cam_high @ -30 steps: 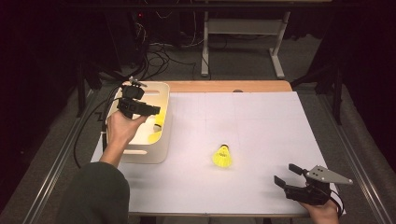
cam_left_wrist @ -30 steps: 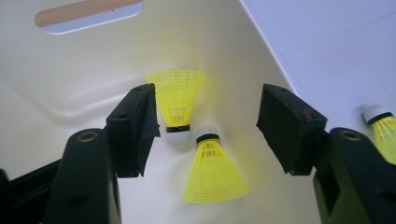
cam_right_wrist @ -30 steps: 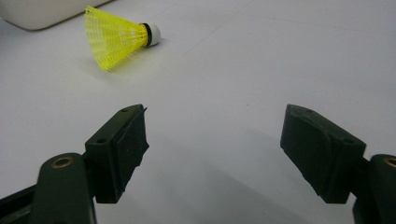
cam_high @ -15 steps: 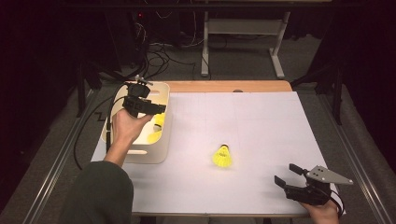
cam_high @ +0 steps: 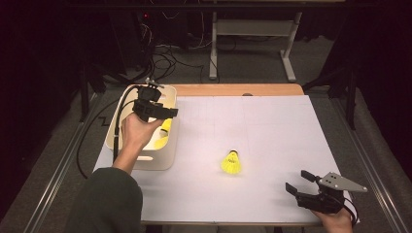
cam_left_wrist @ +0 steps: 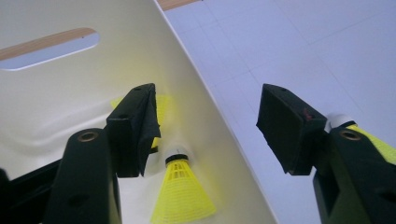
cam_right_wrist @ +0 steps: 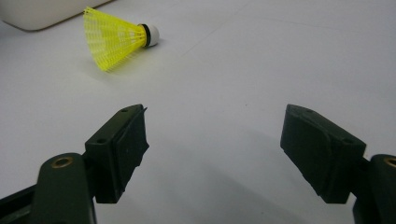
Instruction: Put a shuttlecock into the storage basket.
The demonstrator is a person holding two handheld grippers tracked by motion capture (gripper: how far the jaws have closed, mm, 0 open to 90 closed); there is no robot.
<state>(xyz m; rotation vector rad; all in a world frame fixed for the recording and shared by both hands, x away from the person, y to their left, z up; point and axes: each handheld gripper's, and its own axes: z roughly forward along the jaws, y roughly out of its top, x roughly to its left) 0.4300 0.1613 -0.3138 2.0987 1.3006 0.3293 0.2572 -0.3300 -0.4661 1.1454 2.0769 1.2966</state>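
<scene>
A yellow shuttlecock (cam_high: 231, 162) lies on its side on the white table, mid-right. In the right gripper view, that shuttlecock (cam_right_wrist: 116, 37) is ahead and to the left of the jaws. My right gripper (cam_high: 297, 179) (cam_right_wrist: 215, 116) rests open near the table's front right corner, with nothing between its jaws. A hand holds my left gripper (cam_high: 167, 112) (cam_left_wrist: 208, 100) over the cream bin (cam_high: 145, 162). Its open jaws straddle the bin's right wall (cam_left_wrist: 205, 93) and grip nothing. Inside the bin lies another yellow shuttlecock (cam_left_wrist: 180, 186) (cam_high: 165, 128), and more yellow shows behind the left jaw.
The white table (cam_high: 272, 126) spreads between the bin and the right gripper. A wooden strip (cam_high: 238, 90) runs along its far edge. Cables and desk legs stand on the dark floor beyond. The bin's corner (cam_right_wrist: 37, 14) shows at the upper left of the right gripper view.
The left gripper has drifted slightly to the right over the bin, jaws still wide. The right gripper and the shuttlecock on the table have stayed put.
</scene>
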